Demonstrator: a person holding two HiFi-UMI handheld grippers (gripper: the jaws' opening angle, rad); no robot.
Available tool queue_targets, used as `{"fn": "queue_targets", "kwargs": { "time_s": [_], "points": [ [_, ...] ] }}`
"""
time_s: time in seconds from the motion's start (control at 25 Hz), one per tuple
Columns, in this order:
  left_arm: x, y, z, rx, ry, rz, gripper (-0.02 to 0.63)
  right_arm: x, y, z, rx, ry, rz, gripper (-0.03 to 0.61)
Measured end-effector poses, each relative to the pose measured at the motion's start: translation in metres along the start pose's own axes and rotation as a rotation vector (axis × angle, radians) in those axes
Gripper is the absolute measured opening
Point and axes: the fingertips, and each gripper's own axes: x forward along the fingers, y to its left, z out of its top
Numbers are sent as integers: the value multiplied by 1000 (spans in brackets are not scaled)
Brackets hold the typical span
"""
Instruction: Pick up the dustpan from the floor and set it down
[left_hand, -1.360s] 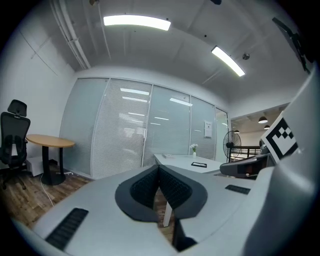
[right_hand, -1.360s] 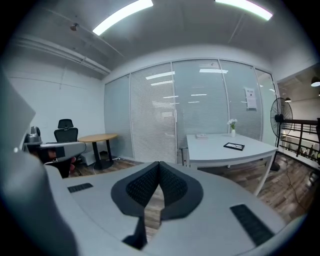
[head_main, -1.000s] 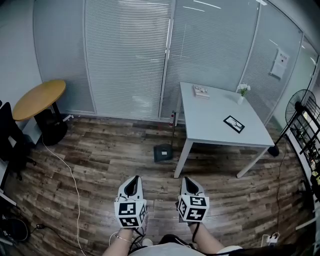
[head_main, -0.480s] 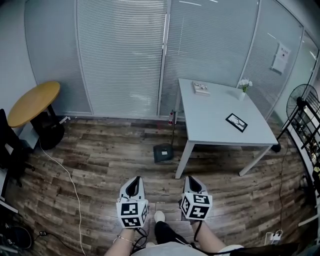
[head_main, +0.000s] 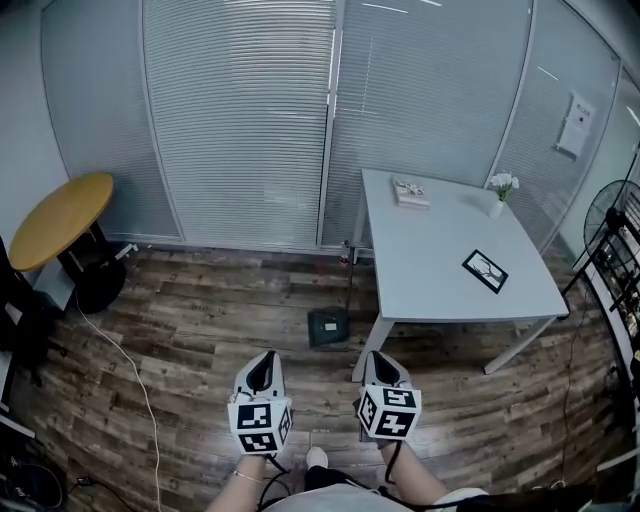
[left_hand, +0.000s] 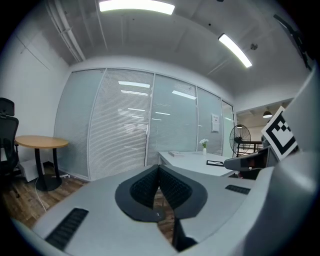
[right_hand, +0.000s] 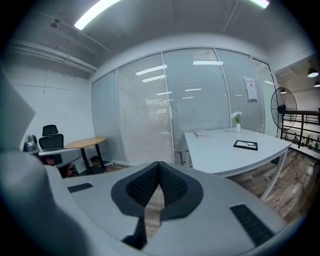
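dustpan sits on the floor, far from both grippers, just left of the table leg; its thin handle seems upright. left gripper and right gripper (side by side, near) are clenched, empty.

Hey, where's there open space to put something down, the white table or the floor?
The white table is bare on its near left half, between the book and the black frame. The floor is open between the dustpan and the white cable. Crowded: the right side by the fan.
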Motion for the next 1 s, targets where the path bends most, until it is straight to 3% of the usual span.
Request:
{"fn": "queue_targets", "kwargs": {
  "time_s": [0.52, 1.0],
  "points": [
    [93, 3, 15, 27, 15, 18, 18, 89, -41, 30, 24, 16, 21, 32],
    [158, 26, 13, 25, 19, 1, 18, 156, -51, 27, 69, 57, 16, 32]
  ]
}}
